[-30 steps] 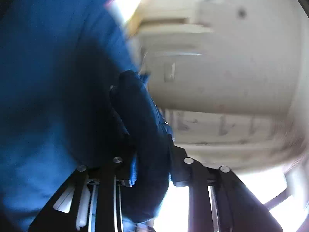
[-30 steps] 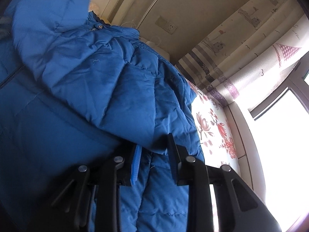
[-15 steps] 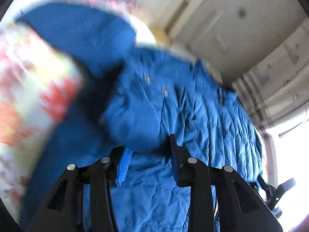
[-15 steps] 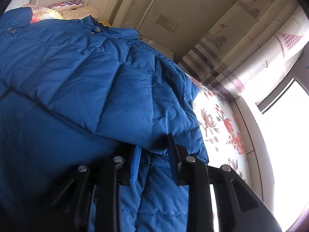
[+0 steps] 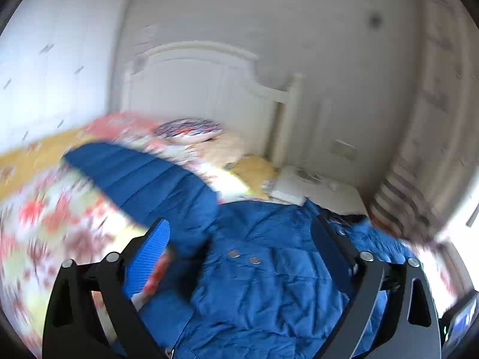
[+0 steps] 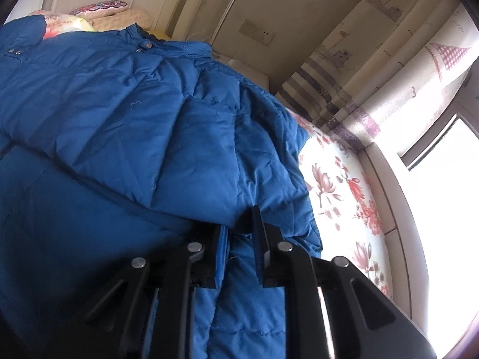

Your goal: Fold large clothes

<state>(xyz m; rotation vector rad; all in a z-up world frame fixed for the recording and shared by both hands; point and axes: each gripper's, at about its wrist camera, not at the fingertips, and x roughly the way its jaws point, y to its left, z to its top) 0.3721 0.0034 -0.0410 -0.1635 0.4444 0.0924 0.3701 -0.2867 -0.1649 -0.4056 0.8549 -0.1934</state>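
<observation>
Blue quilted down jacket [image 6: 125, 125] spread across the bed, puffy panels creased, collar end toward the headboard with two snap studs [image 6: 143, 47] showing near the neckline. Also in the left wrist view [image 5: 269, 284], blurred, with a sleeve [image 5: 140, 179] lying out to the left over the floral bedsheet [image 5: 45, 224] and two metal snaps [image 5: 244, 256] on the front panel.

Right gripper [image 6: 238, 239] clenched on a fold of the jacket's edge, fabric pinched between the blue-padded finger and the black one, the rest of the jacket lying beyond the fingers. Left gripper [image 5: 239, 239] released, jaws spread wide above the jacket, nothing between the blue pad [image 5: 149, 257] and the opposite finger; touching the cloth or hovering just over it, hard to say through the blur.

Beyond the jacket, patterned pillows [image 5: 191, 130] and a yellow cushion [image 5: 254, 170] at the head of the bed, against a white headboard [image 5: 203, 80]. White nightstand [image 5: 317, 185] beside it. Floral sheet [image 6: 344, 185] bare to the right of the jacket, running to a patterned curtain [image 6: 389, 68] and a bright window [image 6: 443, 179]. Wall socket [image 6: 259, 32] above the nightstand side.
</observation>
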